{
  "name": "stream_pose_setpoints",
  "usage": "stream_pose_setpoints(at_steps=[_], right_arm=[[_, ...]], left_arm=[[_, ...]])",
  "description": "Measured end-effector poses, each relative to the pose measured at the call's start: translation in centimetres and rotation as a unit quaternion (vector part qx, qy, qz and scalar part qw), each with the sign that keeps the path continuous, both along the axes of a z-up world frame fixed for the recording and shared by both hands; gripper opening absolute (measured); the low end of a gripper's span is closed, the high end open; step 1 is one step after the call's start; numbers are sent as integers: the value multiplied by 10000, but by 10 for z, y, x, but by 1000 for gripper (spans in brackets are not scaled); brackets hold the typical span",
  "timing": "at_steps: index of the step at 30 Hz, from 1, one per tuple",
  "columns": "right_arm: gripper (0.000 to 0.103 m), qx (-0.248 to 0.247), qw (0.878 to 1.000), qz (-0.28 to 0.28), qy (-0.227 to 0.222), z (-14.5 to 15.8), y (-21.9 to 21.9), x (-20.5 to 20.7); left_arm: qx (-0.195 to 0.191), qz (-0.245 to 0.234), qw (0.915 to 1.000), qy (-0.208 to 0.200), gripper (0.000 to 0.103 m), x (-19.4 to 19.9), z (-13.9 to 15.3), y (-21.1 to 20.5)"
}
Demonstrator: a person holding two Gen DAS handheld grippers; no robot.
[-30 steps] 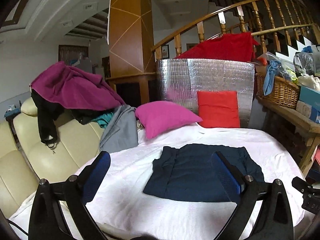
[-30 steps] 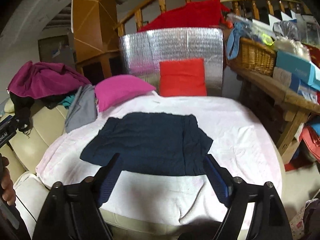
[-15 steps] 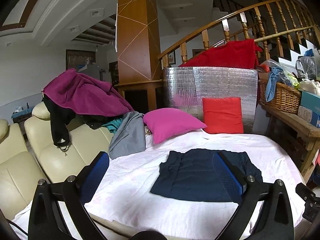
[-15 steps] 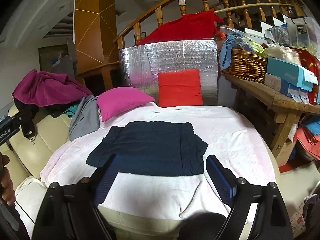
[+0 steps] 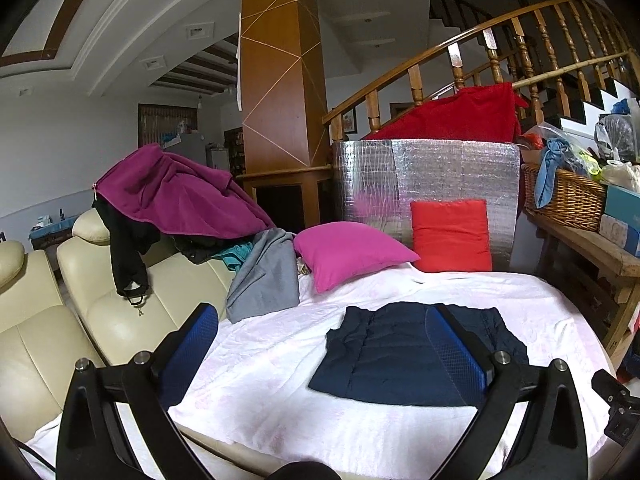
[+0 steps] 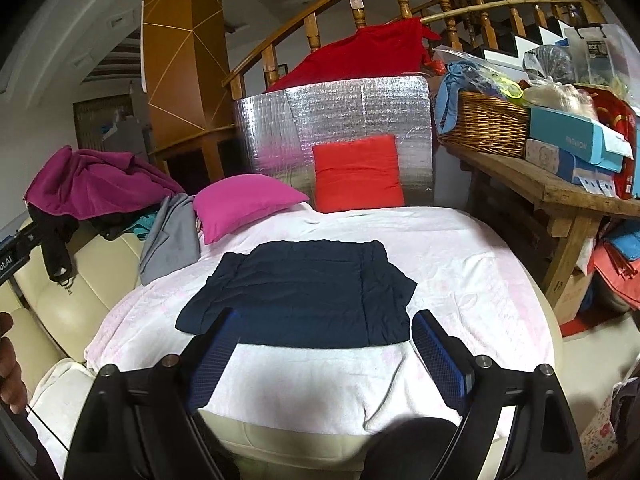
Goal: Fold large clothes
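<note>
A dark navy garment [image 5: 404, 354] [image 6: 304, 292] lies folded into a flat rectangle on the pale pink cover [image 5: 280, 364] [image 6: 460, 264] of the round surface. My left gripper [image 5: 320, 316] hangs open in front of it, to its left, with nothing between the blue pads. In the right wrist view my right gripper [image 6: 322, 320] stands wide open just short of the garment's near edge, also empty. Neither gripper touches the cloth.
A magenta pillow [image 5: 348, 250] and a red cushion [image 5: 450, 236] lean at the back against a silver foil panel [image 5: 424, 176]. A grey garment [image 5: 264, 280] and a purple one [image 5: 172, 196] drape the cream sofa [image 5: 100, 312]. A wooden bench [image 6: 560, 196] with a wicker basket [image 6: 484, 124] stands right.
Both grippers have drawn back a little from the folded garment, which now looks smaller and farther. The garment itself has not moved; both grippers stay open.
</note>
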State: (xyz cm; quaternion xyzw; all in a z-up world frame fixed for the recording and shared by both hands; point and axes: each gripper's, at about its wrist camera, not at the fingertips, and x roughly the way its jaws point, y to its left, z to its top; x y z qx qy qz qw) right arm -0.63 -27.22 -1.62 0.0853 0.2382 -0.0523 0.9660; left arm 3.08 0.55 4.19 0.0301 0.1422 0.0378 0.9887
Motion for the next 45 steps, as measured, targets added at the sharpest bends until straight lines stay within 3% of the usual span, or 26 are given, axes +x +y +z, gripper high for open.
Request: stream_pose_setpoints(at_steps=[45], right_arm=[[90, 100, 9998, -134, -77, 0, 8, -2]], left_arm=[[-73, -21, 10000, -5, 103, -8, 1, 2]])
